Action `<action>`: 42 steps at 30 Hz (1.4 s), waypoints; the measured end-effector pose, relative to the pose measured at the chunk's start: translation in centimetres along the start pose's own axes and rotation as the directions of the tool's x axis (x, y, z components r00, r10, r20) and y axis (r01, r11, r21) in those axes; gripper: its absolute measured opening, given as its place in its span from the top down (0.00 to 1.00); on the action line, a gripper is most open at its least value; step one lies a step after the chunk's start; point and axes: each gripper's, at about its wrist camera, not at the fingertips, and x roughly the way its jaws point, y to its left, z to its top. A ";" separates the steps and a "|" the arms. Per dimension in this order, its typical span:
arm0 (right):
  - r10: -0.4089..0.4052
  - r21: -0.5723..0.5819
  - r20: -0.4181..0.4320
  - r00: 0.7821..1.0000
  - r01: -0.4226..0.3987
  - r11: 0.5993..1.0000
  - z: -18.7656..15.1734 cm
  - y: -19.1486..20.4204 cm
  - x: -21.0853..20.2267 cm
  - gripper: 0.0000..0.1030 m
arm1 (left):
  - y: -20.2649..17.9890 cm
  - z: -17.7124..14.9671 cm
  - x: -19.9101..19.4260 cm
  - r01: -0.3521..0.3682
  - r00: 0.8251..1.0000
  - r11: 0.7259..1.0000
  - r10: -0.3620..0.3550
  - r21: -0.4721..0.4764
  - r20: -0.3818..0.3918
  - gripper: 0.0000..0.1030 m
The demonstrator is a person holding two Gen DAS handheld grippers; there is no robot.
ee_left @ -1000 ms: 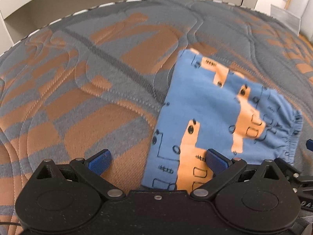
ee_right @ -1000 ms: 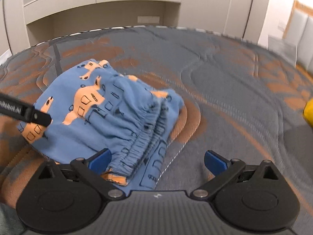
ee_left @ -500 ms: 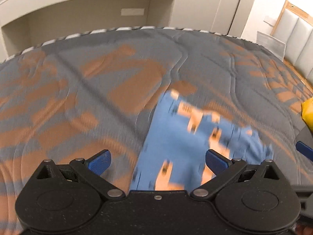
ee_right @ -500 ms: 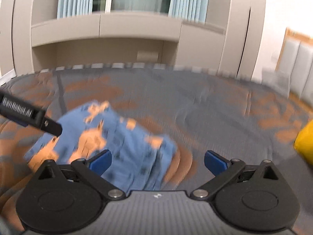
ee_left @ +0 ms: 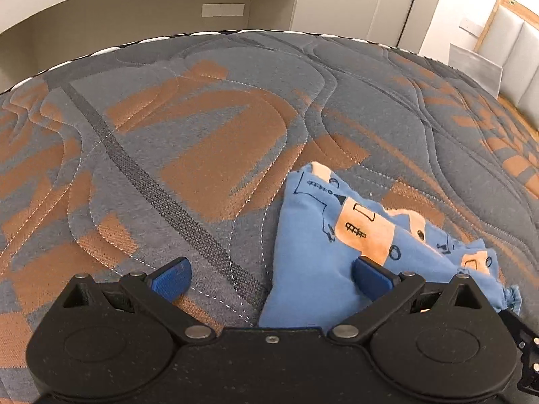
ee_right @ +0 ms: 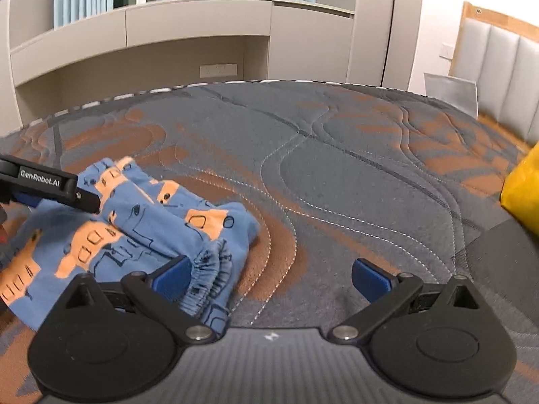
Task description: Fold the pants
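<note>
Both claws stand wide and hold nothing: the left claw (ee_left: 269, 274) and the right claw (ee_right: 269, 276) hover low over the bed (ee_left: 188, 141), a broad quilted mattress in grey and rust with stitched curves. On the bed, at its near side, lie the pants (ee_right: 134, 229), soft blue knit with orange prints, already doubled into a small lumpy bundle, gathered elastic waistband (ee_right: 209, 279) toward the right claw. Folding looks nearly finished; next would be pressing the bundle flat or withdrawing. Right of the pants sits something yellow (ee_right: 522, 192).
</note>
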 end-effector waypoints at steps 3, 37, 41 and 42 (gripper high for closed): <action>0.027 0.016 0.043 0.999 -0.028 0.999 0.1 0.0 -1.0 0.00 | -0.2 0.1 -0.6 -0.002 1.000 1.000 0.002 -0.009 0.013 0.00; 0.032 0.020 0.048 0.998 -0.033 0.999 0.2 0.2 -1.4 0.00 | -3.4 -0.9 -3.7 0.082 0.997 0.983 -0.079 0.161 -0.025 0.01; 0.130 0.048 0.004 0.992 -0.130 0.990 0.2 0.2 -1.1 0.00 | -2.1 -1.2 -5.5 0.071 0.996 0.987 -0.063 0.145 -0.058 0.01; 0.151 0.045 -0.024 0.988 -0.149 0.988 0.2 0.4 -0.9 0.00 | -1.7 -1.4 -5.5 0.064 0.994 0.989 -0.051 0.136 -0.094 0.01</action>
